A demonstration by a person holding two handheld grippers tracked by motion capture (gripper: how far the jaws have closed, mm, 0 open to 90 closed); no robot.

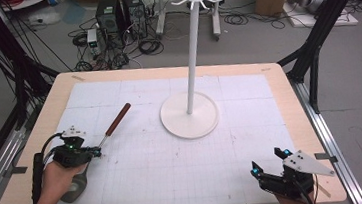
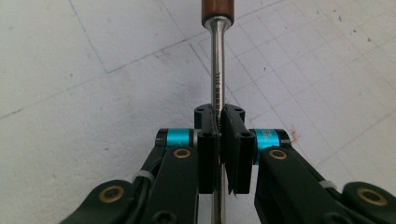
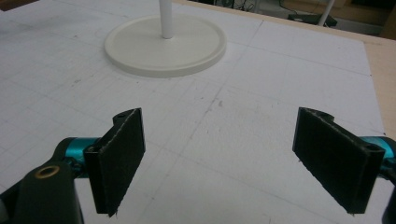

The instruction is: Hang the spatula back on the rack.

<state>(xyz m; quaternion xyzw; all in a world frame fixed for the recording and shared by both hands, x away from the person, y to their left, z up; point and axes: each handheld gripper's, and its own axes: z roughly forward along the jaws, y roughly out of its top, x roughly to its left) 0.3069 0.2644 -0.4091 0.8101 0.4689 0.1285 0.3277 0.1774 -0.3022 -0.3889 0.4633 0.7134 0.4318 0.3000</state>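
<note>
Near right, over the white mat of the table (image 1: 186,182): right hand-held gripper (image 1: 271,162), jaws spread wide with nothing between them, idle. Near left: left hand-held gripper (image 1: 93,151) clamped tight on the steel shaft of a utensil (image 1: 115,122), its brown wooden handle pointing far and right, low over the mat; likely the pick-up step just secured. Farther, at centre: white stand (image 1: 189,113) with round base and hooked top, well apart from the utensil; probably next a lift and carry toward those hooks, calling for a steady wrist and a firm hold on the thin shaft.
</note>
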